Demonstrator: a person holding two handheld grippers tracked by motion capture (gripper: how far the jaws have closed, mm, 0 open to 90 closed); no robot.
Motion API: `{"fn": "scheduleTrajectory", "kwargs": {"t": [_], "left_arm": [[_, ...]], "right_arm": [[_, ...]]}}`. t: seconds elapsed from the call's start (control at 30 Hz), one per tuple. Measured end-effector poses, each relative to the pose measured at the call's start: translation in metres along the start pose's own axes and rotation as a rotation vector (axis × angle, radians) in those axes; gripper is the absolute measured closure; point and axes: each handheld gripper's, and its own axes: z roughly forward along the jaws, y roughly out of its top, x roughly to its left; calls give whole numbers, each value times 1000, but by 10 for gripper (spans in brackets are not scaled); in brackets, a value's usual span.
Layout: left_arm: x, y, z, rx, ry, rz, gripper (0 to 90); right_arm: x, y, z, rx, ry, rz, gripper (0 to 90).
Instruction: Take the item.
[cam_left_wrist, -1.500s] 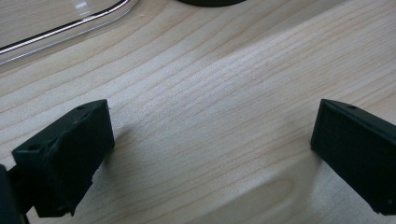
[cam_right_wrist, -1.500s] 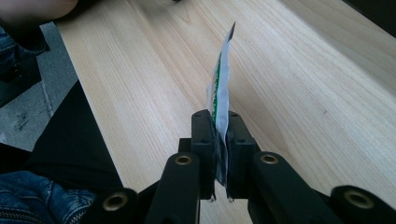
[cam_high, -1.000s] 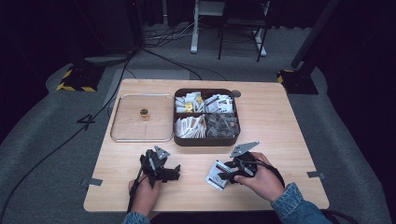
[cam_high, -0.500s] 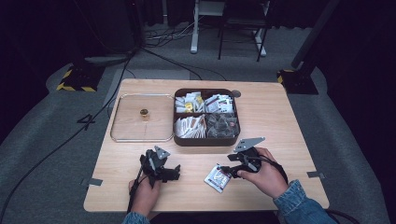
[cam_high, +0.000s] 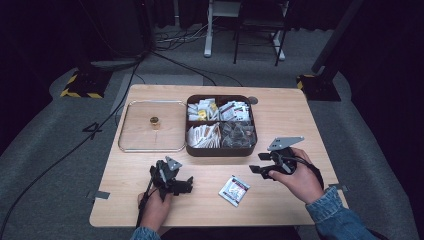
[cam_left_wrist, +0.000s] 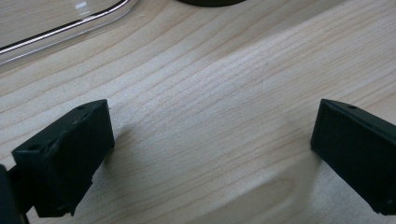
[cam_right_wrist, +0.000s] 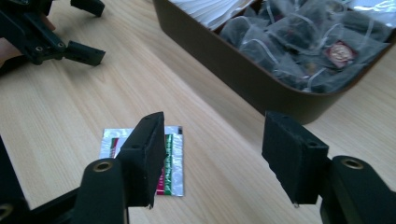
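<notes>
Sachet (cam_high: 234, 190): lies flat on the tabletop (cam_high: 295, 125), near edge, released for sorting. Right gripper (cam_high: 263, 169): just beyond, fingers empty, have just been opening; left gripper (cam_high: 186, 184): parked, fingers spread, empty. Compartment box (cam_high: 220, 149): farther back, its lid (cam_high: 152, 148) beside it for access.

Your desk (cam_high: 280, 200) is pale, matt wood with fine grain. The sachet (cam_high: 234, 190) before you looks like glossy foil. Your jaws are matt black plastic. The box (cam_right_wrist: 243, 65) is smooth brown; the lid (cam_high: 150, 125) is clear and shiny.
</notes>
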Motion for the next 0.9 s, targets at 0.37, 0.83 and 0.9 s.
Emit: {"fn": "scheduleTrajectory", "kwargs": {"t": [0.37, 0.83, 0.9], "left_arm": [[0, 0, 0, -1, 2, 0, 0], [0, 0, 0, -1, 2, 0, 0], [0, 0, 0, 0, 2, 0, 0]], "right_arm": [[-29, -13, -3, 56, -82, 14, 352], [-74, -48, 3, 84, -152, 87, 320], [-79, -54, 5, 81, -149, 106, 319]]}}
